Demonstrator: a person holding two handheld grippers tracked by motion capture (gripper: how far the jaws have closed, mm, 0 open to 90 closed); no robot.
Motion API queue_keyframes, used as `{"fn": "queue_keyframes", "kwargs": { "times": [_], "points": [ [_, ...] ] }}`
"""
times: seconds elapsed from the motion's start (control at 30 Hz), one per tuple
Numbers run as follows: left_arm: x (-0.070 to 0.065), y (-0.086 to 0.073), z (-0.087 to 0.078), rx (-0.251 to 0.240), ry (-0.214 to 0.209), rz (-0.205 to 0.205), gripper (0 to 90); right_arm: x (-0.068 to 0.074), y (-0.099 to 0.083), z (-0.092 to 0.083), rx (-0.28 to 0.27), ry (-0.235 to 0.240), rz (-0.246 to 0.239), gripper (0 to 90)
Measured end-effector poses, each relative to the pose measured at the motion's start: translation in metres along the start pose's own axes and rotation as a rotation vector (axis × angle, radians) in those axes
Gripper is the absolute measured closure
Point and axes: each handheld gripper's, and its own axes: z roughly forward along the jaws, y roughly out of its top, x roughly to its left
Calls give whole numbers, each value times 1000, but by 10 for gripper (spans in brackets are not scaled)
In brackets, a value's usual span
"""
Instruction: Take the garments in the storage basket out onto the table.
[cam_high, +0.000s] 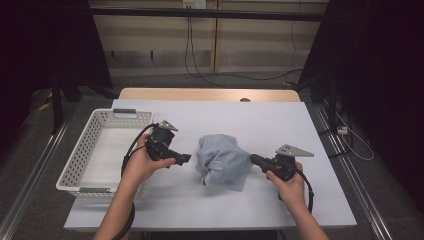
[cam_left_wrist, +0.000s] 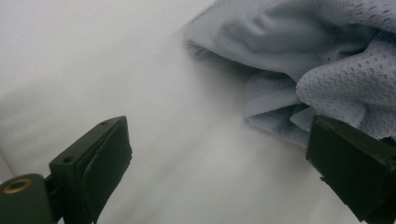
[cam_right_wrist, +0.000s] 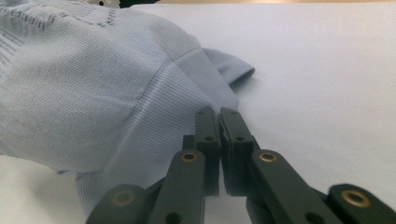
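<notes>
A crumpled light-blue knit garment (cam_high: 222, 160) lies in a heap at the middle of the white table (cam_high: 280, 125). My left gripper (cam_high: 186, 158) is held just left of it, jaws wide apart with nothing between them. In the left gripper view the garment (cam_left_wrist: 303, 42) lies ahead and to the right of the left gripper (cam_left_wrist: 217, 135), its mesh fold right by the right jaw. My right gripper (cam_high: 252, 159) is at the heap's right edge. In the right gripper view its jaws (cam_right_wrist: 219, 112) are pressed together where the garment's (cam_right_wrist: 84, 84) ribbed hem meets their tips.
A white plastic basket (cam_high: 80, 150) sits at the table's left edge, close beside my left forearm. Bare white tabletop extends behind the garment and to its right. Dark stands and cables are on the floor beyond the table.
</notes>
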Motion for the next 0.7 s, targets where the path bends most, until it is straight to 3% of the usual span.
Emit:
{"fn": "queue_keyframes", "kwargs": {
  "times": [0.43,0.7],
  "points": [
    [-9,5,12,10,-50,31,71,-10,-6,-5,11,-40,25,871],
    [-10,7,16,9,-52,37,71,-8,-6,-8,1,-30,18,859]
  ]
}}
